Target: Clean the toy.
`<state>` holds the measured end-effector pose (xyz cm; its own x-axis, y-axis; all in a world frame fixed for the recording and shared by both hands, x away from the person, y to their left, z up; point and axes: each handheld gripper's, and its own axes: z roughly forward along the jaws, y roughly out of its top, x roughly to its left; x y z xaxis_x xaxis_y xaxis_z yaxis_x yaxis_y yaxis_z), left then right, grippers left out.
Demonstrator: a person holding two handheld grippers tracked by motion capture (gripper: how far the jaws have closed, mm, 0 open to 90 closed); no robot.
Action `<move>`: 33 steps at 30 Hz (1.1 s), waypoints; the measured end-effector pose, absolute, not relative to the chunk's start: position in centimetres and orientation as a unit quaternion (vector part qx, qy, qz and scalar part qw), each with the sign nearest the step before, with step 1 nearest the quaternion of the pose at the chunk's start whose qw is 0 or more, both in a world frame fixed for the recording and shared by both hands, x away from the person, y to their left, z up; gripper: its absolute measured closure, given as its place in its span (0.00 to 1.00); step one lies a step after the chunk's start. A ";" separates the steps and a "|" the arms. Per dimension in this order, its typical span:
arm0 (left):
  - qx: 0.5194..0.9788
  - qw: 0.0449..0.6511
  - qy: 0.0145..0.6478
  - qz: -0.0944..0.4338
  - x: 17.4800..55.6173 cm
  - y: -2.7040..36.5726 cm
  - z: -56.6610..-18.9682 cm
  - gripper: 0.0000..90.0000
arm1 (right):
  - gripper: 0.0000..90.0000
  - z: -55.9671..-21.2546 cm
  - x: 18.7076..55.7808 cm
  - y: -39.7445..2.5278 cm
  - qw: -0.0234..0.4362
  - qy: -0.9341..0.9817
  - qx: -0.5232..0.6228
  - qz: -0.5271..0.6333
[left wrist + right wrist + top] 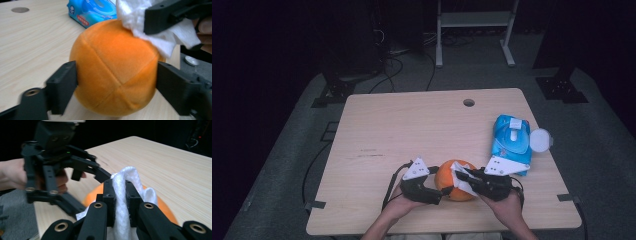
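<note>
Where the near edge of the table (377,125) meets the person's forearms, an orange plush ball (455,180) is seen resting on the wood, between the 2 grippers. The left gripper (439,192) is held at the ball's left side; in the left gripper view its 2 black jaws are set wide and pressed against opposite flanks of the ball (116,67), which is gripped between them. The right gripper (462,176) is positioned at the ball's upper right, and in the right gripper view its jaws are drawn narrow and clamped on a folded white wipe (124,195). The wipe (155,30) is laid against the top of the ball, in contact with the orange fabric. A blue pack of wipes (511,142) is noted lying flat on the right part of the table, just beyond the right gripper, with its round white lid (540,139) flipped open toward the table's right edge. A round hole (469,102) is recorded in the tabletop near the far edge.
</note>
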<state>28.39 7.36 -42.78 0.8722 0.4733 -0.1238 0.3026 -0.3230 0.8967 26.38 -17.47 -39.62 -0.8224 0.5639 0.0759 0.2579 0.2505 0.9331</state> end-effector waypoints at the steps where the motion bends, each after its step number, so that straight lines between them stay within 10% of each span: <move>1: 0.813 0.526 0.233 0.092 28.2 7.2 -42.7 0.28 | 0.90 -39.6 26.2 -17.1 0.139 0.782 0.257 0.550; 7: 0.840 0.497 0.150 0.156 26.6 6.2 -42.4 0.36 | 0.90 -39.1 25.4 -15.4 0.151 0.800 0.225 0.536; 14: 0.821 0.523 0.207 0.094 27.7 6.8 -42.5 0.21 | 0.91 -39.3 26.5 -18.1 0.151 0.784 0.271 0.538; 22: 0.824 0.521 0.201 0.100 27.6 7.0 -42.5 0.33 | 0.90 -39.3 26.0 -16.3 0.135 0.794 0.238 0.543; 33: 0.819 0.521 0.222 0.089 27.6 6.5 -42.3 0.24 | 0.90 -39.8 26.0 -16.5 0.122 0.790 0.257 0.543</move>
